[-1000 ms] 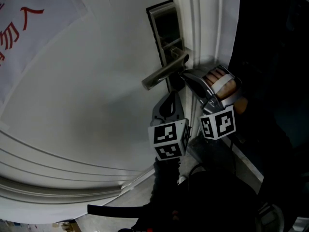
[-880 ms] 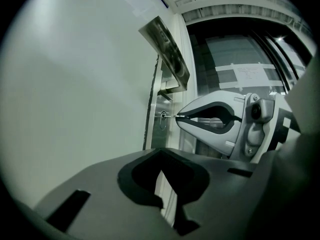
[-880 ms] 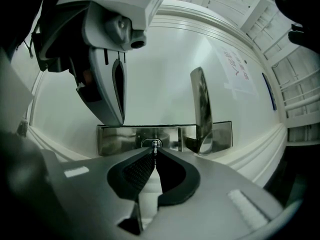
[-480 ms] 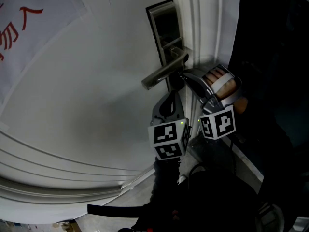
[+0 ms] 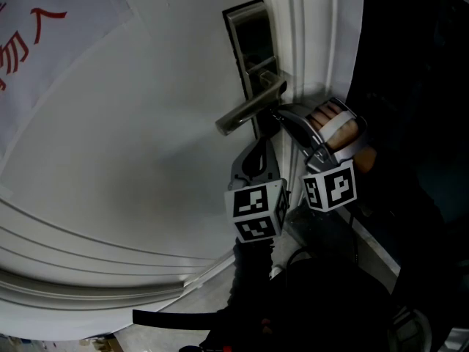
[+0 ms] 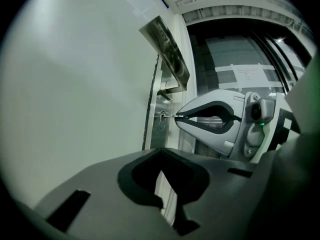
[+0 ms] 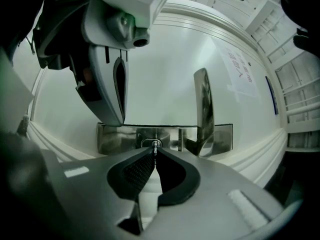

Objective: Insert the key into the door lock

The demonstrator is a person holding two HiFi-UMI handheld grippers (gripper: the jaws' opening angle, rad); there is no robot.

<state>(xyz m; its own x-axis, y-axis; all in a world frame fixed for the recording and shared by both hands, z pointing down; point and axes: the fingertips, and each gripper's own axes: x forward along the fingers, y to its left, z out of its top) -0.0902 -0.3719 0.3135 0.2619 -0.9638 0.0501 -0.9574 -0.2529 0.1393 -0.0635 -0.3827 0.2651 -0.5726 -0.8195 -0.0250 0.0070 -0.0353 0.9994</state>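
A steel lock plate (image 5: 251, 44) with a lever handle (image 5: 248, 109) is fixed to the white door (image 5: 146, 145). My right gripper (image 5: 278, 115) reaches in under the lever and is shut on a small key (image 7: 156, 147). The key's tip is at the keyhole (image 7: 152, 143), and the left gripper view shows key (image 6: 169, 116) and keyhole (image 6: 162, 119) from the side. My left gripper (image 5: 261, 141) hovers just below and left of the lock, close to the door, with its jaws (image 6: 160, 154) shut and nothing in them.
The door frame mouldings (image 5: 311, 42) run down the right of the lock. Beyond them is a dark opening (image 5: 410, 86). A white sheet with red characters (image 5: 44, 28) hangs on the door at upper left. A person's hand (image 5: 344, 134) holds the right gripper.
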